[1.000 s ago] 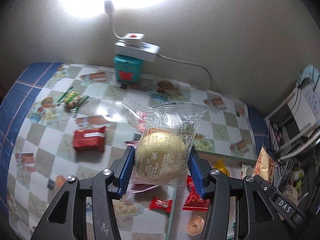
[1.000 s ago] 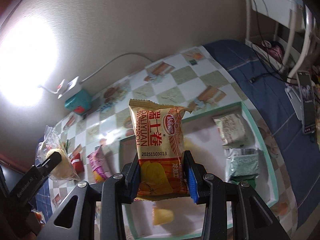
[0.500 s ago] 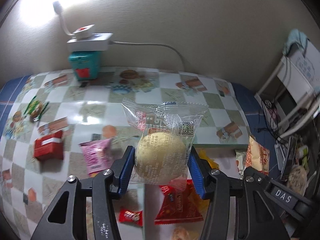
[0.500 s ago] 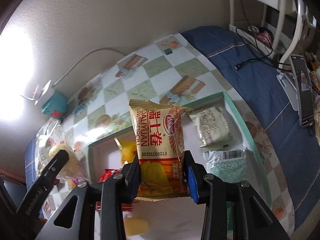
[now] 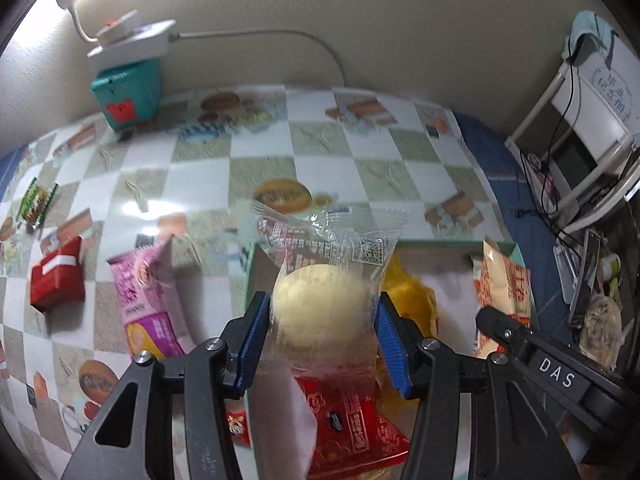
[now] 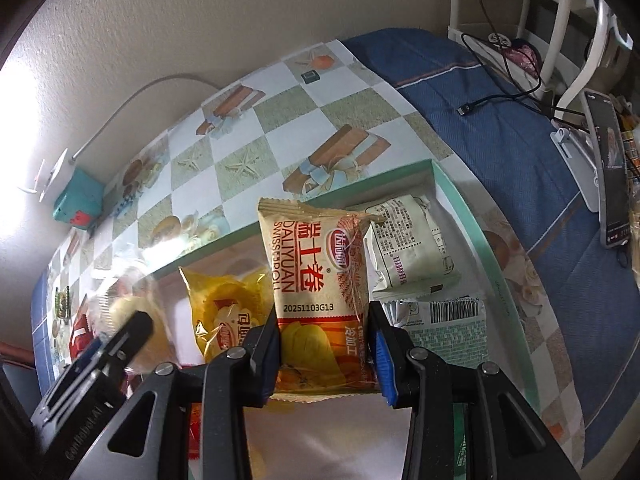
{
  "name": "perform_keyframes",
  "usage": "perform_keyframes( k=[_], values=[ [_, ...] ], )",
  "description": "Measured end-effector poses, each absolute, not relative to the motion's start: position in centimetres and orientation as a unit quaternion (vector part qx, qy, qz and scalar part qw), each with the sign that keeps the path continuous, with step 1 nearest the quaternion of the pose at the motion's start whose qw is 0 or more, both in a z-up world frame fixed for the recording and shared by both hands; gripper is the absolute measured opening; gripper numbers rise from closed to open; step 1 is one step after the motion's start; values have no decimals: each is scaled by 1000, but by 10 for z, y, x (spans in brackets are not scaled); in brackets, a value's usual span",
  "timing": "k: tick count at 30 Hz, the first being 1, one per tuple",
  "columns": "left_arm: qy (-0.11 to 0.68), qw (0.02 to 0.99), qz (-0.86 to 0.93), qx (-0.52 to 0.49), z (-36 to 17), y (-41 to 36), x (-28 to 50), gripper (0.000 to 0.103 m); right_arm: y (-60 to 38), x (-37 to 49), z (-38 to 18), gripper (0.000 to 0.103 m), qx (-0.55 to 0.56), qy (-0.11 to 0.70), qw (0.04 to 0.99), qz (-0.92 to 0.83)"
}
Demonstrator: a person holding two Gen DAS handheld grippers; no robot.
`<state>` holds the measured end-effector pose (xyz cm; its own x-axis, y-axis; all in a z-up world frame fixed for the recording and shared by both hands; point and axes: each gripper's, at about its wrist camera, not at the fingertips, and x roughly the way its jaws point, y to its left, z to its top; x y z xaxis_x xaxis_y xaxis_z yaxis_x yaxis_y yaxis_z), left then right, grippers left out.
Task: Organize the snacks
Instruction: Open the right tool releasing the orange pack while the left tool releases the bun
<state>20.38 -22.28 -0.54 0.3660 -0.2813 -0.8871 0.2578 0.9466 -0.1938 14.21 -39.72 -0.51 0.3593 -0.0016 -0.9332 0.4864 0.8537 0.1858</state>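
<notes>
Left wrist view. Moved down and across the table since a second ago. Then looked at the checked tablecloth [image 5: 256, 152] with the red pack [image 5: 58, 276] just ahead; now looks into the near corner of the green tray [image 5: 496, 245]. Pink pack [image 5: 146, 300] now close by on the left, lying on the cloth just outside the tray. Red pack now far off to the left. Teal box [image 5: 128, 94] with the white power strip [image 5: 132, 38] on top now up in the left corner by the wall. Left gripper [image 5: 322, 338] tipped steeply down, still squeezing the bun in a clear bag [image 5: 320, 312] from both sides with its blue pads, partly closed. Bun held above the tray, over a red snack bag [image 5: 352, 428] and a yellow bag [image 5: 412, 300] inside it. Other gripper's black finger seen low at the right, with an orange pack [image 5: 502, 288] beside it.

Right wrist view. Come lower too: tray [image 6: 472, 216] bigger and closer than before. Right gripper [image 6: 324, 356] pointing steeply down, still pinching the Swiss roll pack [image 6: 316, 280] by its bottom part, nearly closed. Pack upright, held over the middle of the tray. Inside the tray behind it: yellow bag [image 6: 228, 304] at left, white pack [image 6: 408, 252] and a green and white pack [image 6: 444, 324] at right. Left gripper's black finger low at the left, blurry bun [image 6: 132, 312] beside it.
</notes>
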Motion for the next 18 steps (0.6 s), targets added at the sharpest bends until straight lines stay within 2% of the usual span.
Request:
perform_keyframes(
  k=[6,8,10,11,12,17,18],
  values=[
    [551,819,-163,-1,-7,-225,202,55,-396,144,-10,42,217,557,787,-156],
    [552,818,-163,-1,-4,-224,202,58,-396,145,-12,43,218,560,784,-153],
    [551,819,-163,-1,0,-223,203,69,-395,145,-12,51,213,563,783,-156],
    [551,818,-163,-1,2,-222,202,70,-394,146,-12,59,211,563,783,-158],
    [551,818,-164,0,4,-221,202,70,-394,145,-11,63,209,562,784,-161],
    [547,823,-152,1,21,-212,201,70,-395,144,6,64,207,548,793,-165],
    [542,827,-149,-4,27,-208,201,70,-394,143,13,70,204,541,799,-166]
  ],
)
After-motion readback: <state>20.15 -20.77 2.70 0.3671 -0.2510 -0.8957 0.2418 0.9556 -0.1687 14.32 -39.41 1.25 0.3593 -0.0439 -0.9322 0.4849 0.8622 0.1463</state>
